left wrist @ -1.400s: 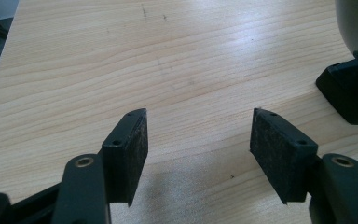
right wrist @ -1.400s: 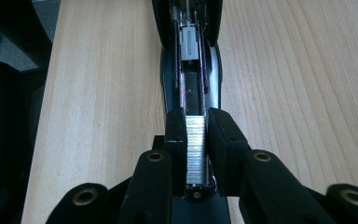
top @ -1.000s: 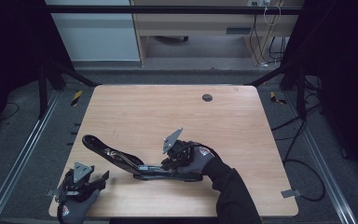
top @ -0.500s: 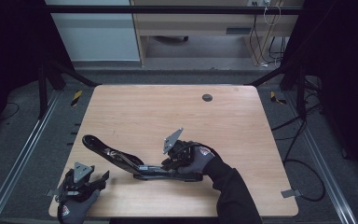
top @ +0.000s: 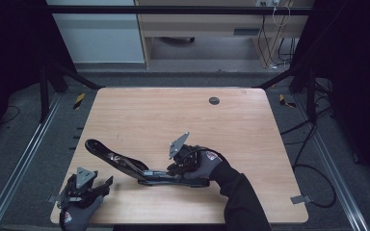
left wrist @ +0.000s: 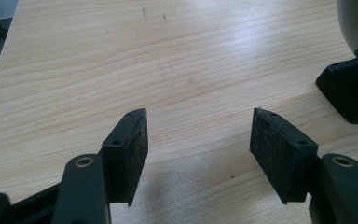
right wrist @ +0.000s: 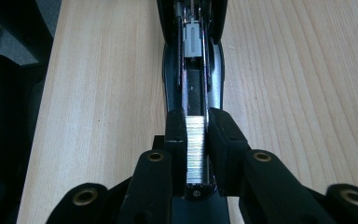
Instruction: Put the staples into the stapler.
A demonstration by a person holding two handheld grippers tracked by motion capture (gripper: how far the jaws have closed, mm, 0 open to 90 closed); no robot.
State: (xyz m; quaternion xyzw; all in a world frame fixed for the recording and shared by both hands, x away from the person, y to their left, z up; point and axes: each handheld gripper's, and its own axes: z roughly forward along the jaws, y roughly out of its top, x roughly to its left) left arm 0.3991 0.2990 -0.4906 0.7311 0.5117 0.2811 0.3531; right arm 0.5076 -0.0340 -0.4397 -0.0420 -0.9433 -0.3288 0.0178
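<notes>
A black stapler (top: 125, 162) lies swung open on the wooden table (top: 173, 115), its top arm reaching up and to the left. My right gripper (top: 172, 169) sits over the stapler's base. In the right gripper view, that gripper (right wrist: 196, 122) is shut on a silver strip of staples (right wrist: 196, 149), in line with the open magazine channel (right wrist: 193, 70) just ahead. My left gripper (top: 102, 186) rests near the table's front left corner, to the left of the stapler. Its jaws stand open over bare wood (left wrist: 198, 135), with one end of the stapler (left wrist: 349, 88) at the right edge.
A small round dark grommet (top: 214, 100) sits near the table's far edge. Metal rails run along the floor on both sides, and cables (top: 313, 144) trail off to the right. Bare wood spreads across the far half of the table.
</notes>
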